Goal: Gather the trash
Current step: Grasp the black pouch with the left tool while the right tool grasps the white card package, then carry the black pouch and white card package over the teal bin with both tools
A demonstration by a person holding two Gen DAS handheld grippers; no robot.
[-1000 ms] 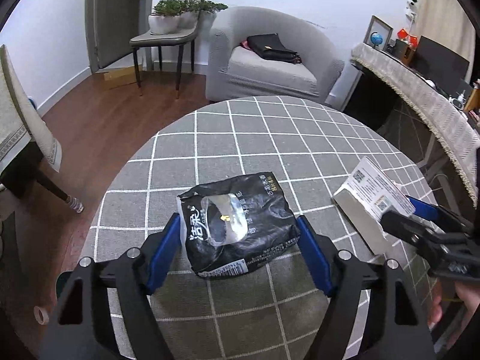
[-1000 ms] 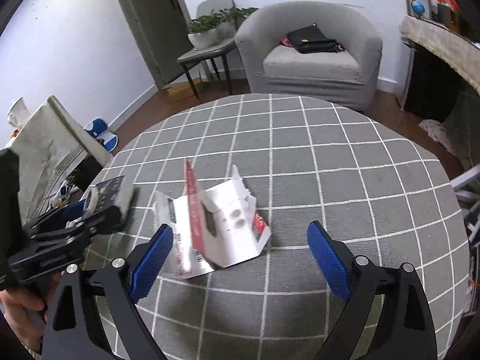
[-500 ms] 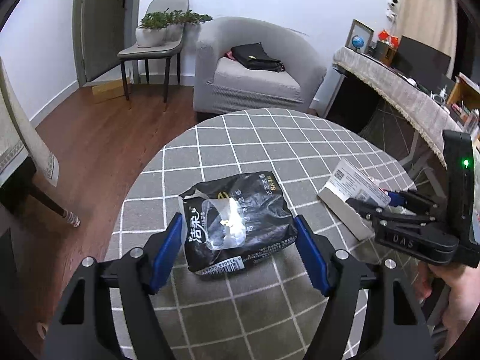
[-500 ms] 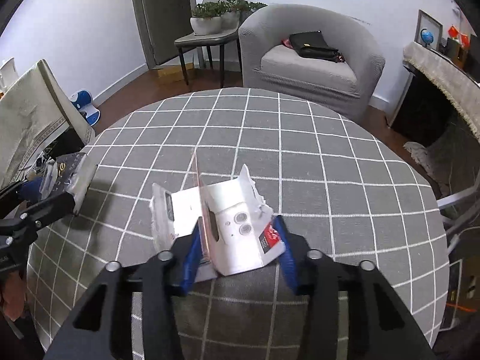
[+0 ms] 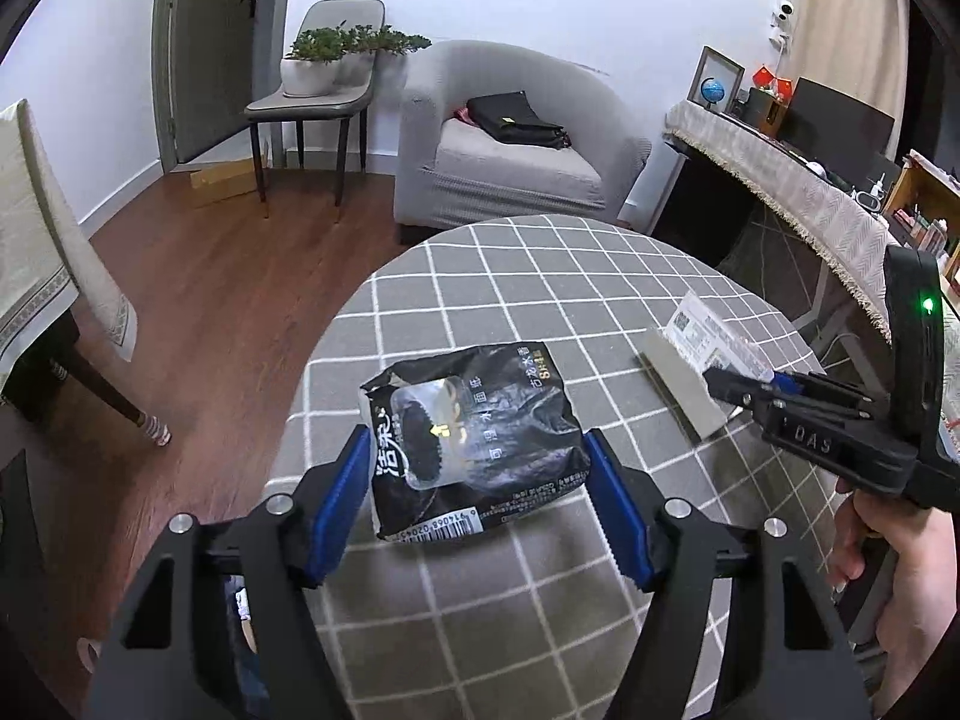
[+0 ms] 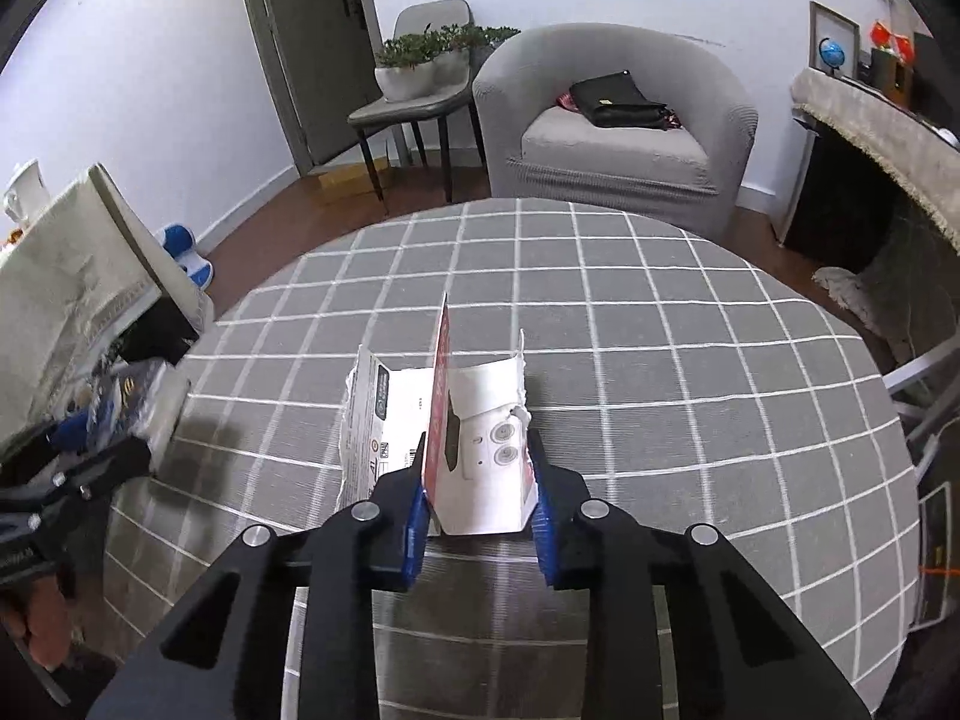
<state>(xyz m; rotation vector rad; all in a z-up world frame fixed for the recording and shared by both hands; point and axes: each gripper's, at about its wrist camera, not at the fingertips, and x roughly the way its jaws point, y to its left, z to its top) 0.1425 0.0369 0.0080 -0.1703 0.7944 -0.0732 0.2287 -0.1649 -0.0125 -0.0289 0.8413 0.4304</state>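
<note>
Left gripper (image 5: 480,498): black plastic frame, two forked arms with cut-out slots, silver round screw heads at the joints, blue pads with a toothed edge on the fingers (image 5: 618,516). Right gripper (image 6: 477,501): same build, black arms, four silver screws, blue pads. Seen from the left wrist view, the right gripper's side carries raised lettering "DAS" and an upright black block with a small lit green light. The person's hand (image 5: 894,564) is bare; sleeve not clear.
</note>
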